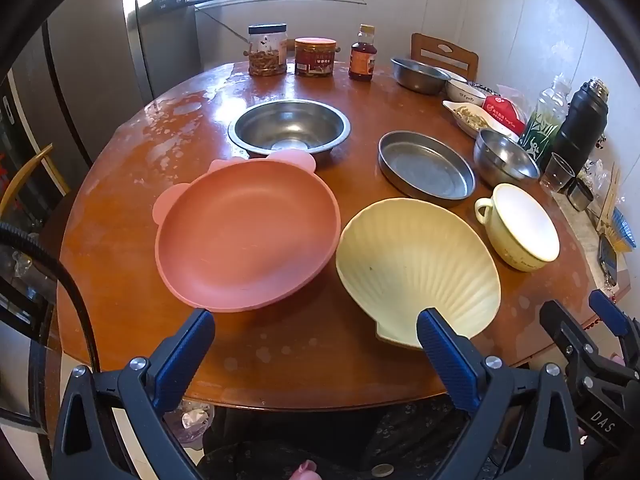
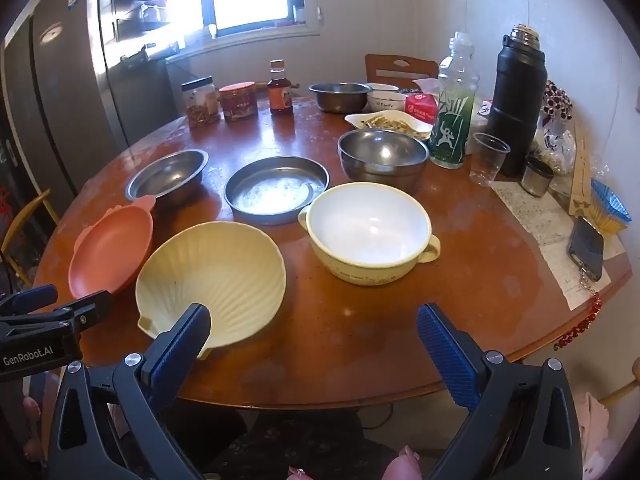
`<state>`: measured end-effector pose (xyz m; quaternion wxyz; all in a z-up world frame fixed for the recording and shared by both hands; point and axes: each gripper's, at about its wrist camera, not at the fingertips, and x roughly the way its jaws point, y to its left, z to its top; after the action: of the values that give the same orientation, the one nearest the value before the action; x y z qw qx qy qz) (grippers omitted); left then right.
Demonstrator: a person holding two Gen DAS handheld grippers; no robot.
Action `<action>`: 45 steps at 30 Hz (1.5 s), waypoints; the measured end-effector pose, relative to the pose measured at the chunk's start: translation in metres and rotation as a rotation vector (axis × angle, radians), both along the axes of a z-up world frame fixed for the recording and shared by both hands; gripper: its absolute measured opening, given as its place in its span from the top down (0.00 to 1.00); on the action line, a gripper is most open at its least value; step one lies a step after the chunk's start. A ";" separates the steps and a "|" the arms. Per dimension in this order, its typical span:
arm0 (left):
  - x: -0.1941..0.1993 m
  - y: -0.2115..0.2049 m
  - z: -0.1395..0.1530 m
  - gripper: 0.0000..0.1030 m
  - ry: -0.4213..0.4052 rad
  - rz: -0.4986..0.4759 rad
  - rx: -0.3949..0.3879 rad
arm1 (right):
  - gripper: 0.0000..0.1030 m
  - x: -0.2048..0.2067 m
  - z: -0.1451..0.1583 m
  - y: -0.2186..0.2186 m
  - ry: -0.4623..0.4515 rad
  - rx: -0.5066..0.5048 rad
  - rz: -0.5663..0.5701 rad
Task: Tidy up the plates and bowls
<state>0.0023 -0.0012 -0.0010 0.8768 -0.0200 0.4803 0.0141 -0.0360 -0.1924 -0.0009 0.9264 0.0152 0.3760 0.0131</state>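
A pink plate with ear-shaped tabs point(image 1: 246, 232) point(image 2: 112, 246) lies at the front left of the round wooden table point(image 1: 312, 352). A cream shell-shaped dish point(image 1: 416, 266) point(image 2: 212, 280) lies beside it. A cream two-handled bowl point(image 1: 520, 226) point(image 2: 370, 232) stands to the right. A large steel bowl point(image 1: 290, 126) point(image 2: 170, 178), a flat steel pan point(image 1: 426, 168) point(image 2: 276, 190) and a smaller steel bowl point(image 1: 506, 158) point(image 2: 382, 156) stand behind. My left gripper point(image 1: 316, 338) is open and empty above the front edge. My right gripper point(image 2: 314, 336) is open and empty, just right of it.
Two jars point(image 1: 268, 50) and a sauce bottle point(image 1: 362, 54) stand at the back. Another steel bowl point(image 1: 418, 74), a white dish of food point(image 1: 472, 116), a green bottle point(image 2: 454, 120), a black flask point(image 2: 518, 100), a plastic cup point(image 2: 488, 158) and a phone point(image 2: 586, 248) crowd the right side.
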 end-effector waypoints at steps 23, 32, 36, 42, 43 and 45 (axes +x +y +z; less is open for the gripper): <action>-0.005 -0.006 0.002 0.01 -0.027 -0.018 -0.033 | 0.00 -0.004 0.000 -0.008 -0.019 0.026 -0.006; -0.005 -0.006 0.003 0.01 -0.032 -0.022 -0.036 | 0.00 0.000 0.002 -0.007 -0.020 0.021 0.006; -0.002 -0.008 0.004 0.01 -0.025 -0.032 -0.037 | 0.00 0.002 0.003 -0.007 -0.021 0.023 0.006; -0.001 -0.009 0.005 0.01 -0.027 -0.039 -0.041 | 0.00 0.001 0.003 -0.008 -0.021 0.024 0.000; 0.000 -0.009 0.005 0.01 -0.028 -0.040 -0.040 | 0.00 0.001 0.003 -0.008 -0.023 0.025 -0.001; -0.001 -0.009 0.005 0.01 -0.026 -0.039 -0.041 | 0.00 0.001 0.002 -0.008 -0.022 0.030 -0.002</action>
<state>0.0016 -0.0102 0.0037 0.8824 -0.0288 0.4695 -0.0134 -0.0347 -0.1999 0.0011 0.9302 0.0290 0.3654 0.0180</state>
